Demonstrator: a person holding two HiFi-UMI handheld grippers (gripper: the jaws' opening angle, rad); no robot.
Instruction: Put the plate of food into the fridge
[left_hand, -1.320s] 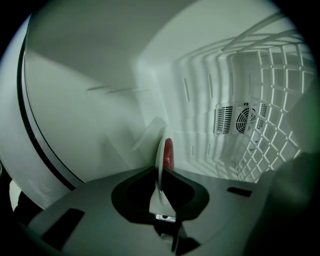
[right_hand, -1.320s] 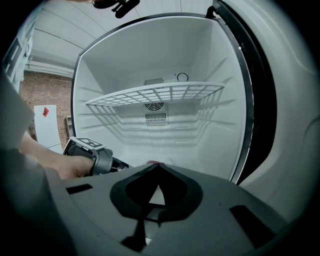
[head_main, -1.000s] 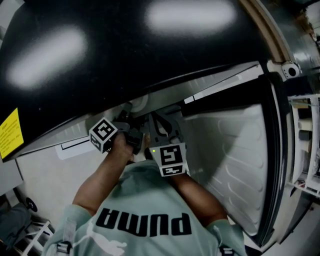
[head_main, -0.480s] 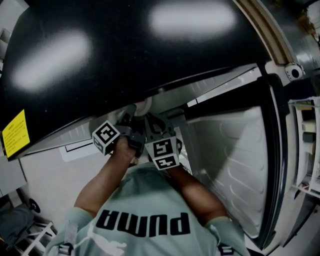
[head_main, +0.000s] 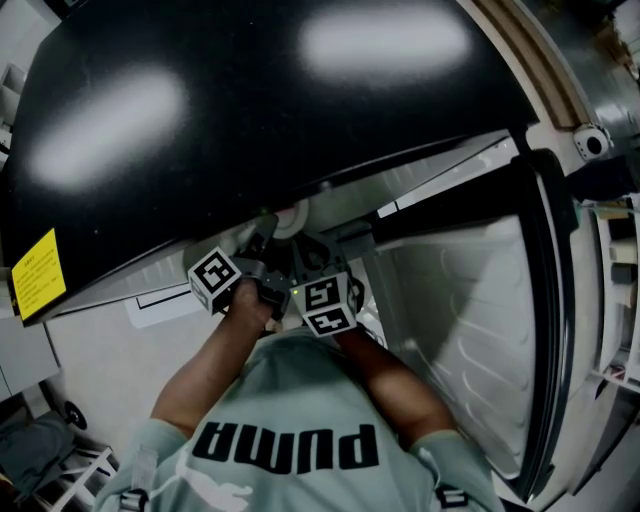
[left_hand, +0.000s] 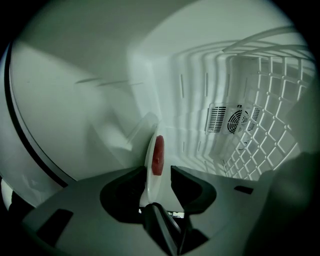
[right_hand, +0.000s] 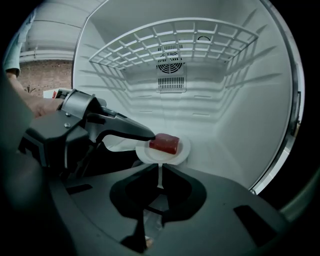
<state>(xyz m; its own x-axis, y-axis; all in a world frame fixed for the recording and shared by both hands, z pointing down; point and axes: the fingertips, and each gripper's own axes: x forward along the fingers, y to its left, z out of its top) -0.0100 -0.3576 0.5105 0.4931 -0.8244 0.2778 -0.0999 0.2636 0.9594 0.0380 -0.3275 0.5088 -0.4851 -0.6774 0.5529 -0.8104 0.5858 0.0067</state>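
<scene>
A small white plate with a red block of food lies low inside the white fridge compartment, apparently on its floor. My left gripper reaches it from the left, one dark finger over the rim. In the left gripper view the plate shows edge-on between the jaws of the left gripper. Those jaws have just been opening and stand apart from the plate, with gaps on both sides. My right gripper hovers just short of the plate's near rim, shut to a thin slit and holding nothing.
A white wire shelf spans the top of the compartment, above a fan vent in the back wall. The black upper door overhangs both marker cubes. The open fridge door's inner liner stands at the right.
The right gripper's cube has shifted slightly up and left in the head view, closer to the left one. The left hand has stayed in place.
</scene>
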